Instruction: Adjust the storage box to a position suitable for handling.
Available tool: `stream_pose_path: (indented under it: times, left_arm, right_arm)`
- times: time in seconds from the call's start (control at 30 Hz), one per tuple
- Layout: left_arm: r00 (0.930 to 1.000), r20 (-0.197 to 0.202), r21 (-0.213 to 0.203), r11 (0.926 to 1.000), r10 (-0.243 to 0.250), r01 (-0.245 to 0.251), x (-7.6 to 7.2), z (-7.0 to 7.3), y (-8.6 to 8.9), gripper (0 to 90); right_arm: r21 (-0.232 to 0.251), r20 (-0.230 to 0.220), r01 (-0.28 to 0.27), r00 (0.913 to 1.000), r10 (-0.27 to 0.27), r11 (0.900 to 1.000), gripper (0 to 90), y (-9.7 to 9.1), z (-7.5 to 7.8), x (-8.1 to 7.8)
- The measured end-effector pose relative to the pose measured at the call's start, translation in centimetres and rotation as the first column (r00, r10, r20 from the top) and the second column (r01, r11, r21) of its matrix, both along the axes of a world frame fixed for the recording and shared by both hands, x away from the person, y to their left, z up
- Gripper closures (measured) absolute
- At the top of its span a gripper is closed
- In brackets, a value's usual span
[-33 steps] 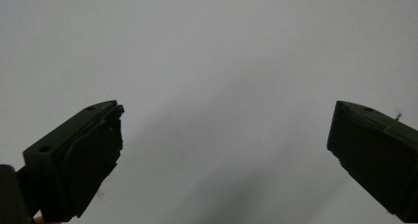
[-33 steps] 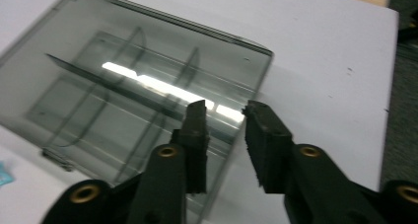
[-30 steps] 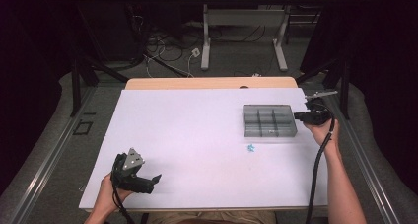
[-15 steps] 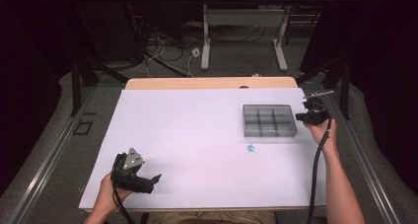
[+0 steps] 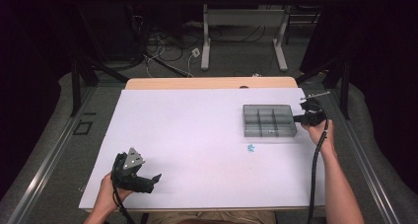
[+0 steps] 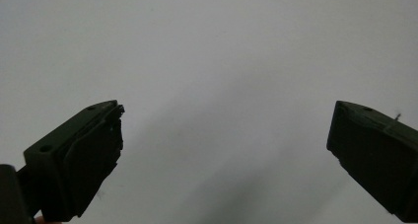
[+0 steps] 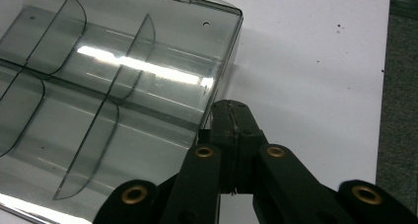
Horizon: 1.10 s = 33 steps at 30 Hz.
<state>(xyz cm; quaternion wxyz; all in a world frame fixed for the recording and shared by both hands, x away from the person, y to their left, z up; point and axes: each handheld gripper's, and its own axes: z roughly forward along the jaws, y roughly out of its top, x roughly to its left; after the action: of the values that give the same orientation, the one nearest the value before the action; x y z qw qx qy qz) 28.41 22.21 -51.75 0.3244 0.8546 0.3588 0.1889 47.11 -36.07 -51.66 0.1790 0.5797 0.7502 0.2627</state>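
Your right gripper (image 7: 231, 116) pinches the right wall of the tray (image 5: 249, 130), jaws pressed together on it. The tray's compartments look empty. A small blue piece (image 5: 251, 148) lies just before the tray. Your left gripper (image 6: 224, 140) stands spread, well apart from the tray.

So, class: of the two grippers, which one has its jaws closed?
The right gripper, beside the grey compartment tray: its jaws meet. The left gripper holds its jaws wide apart.
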Motion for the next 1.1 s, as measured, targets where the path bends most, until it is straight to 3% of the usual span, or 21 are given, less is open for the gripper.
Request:
stream_pose_path:
  times: [0.27, 0.37, 0.7, 1.1]
  left_arm:
    - [1.0, -0.002, 0.004, 1.0, -0.001, 0.001, 0.1, 0.0, 0.0, 0.3]
    - [1.0, -0.002, 0.005, 1.0, -0.004, 0.004, 0.1, 0.0, 0.0, 0.3]
    - [1.0, 0.003, 0.002, 1.0, -0.004, 0.004, 0.1, 0.0, 0.1, 0.3]
    - [1.0, 0.0, -0.004, 1.0, 0.001, -0.001, 0.0, 0.0, 0.0, 0.4]
  right_arm:
    - [0.024, 0.001, 0.012, 0.9999, -0.012, 0.9996, 90.0, -0.1, 0.0, -0.1]
    - [0.054, -0.001, 0.012, 0.9999, -0.012, 0.9985, 90.0, 0.0, -0.1, 0.0]
    - [0.039, 0.002, -0.016, 0.9999, 0.016, 0.9991, 90.0, 1.6, -0.1, 0.0]
    - [0.069, 0.007, -0.043, 0.999, 0.043, 0.9966, 90.0, 3.1, 0.1, -0.1]
